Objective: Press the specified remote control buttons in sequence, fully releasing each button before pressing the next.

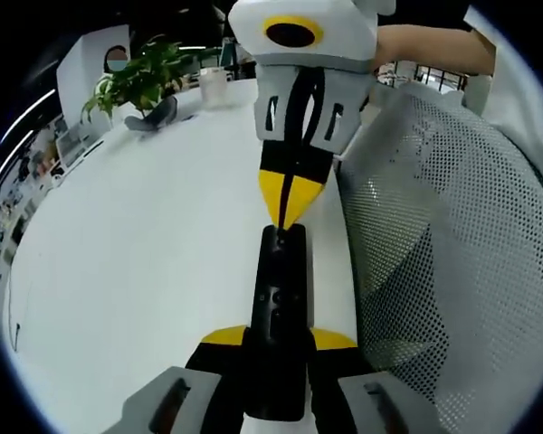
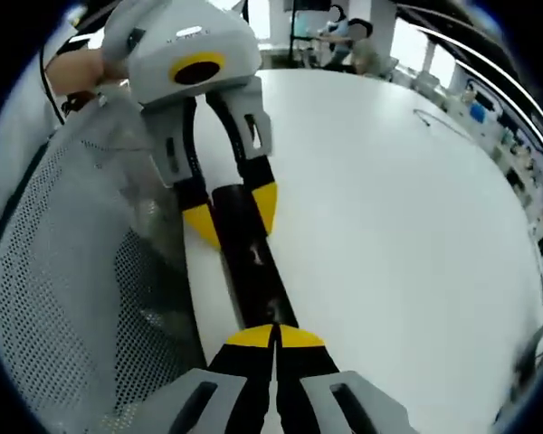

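Note:
A long black remote control [image 1: 277, 303] lies lengthwise over the white table's edge, and my left gripper [image 1: 279, 339] is shut on its near end, one yellow tip on each side. My right gripper [image 1: 290, 210] comes in from above, shut, with its joined yellow tips touching the remote's far end. In the right gripper view the same remote [image 2: 253, 258] runs from my right gripper [image 2: 273, 336], whose tips meet on its near end, up to the left gripper [image 2: 233, 215] clamped around its far part. The button under the tips is hidden.
The white table [image 1: 154, 244] spreads to the left, with a potted plant [image 1: 138, 80], a white cup [image 1: 213, 86] and a grey object [image 1: 154, 116] at its far end. A grey mesh chair back [image 1: 443, 235] stands beside the remote. A thin cable [image 2: 439, 122] lies on the table.

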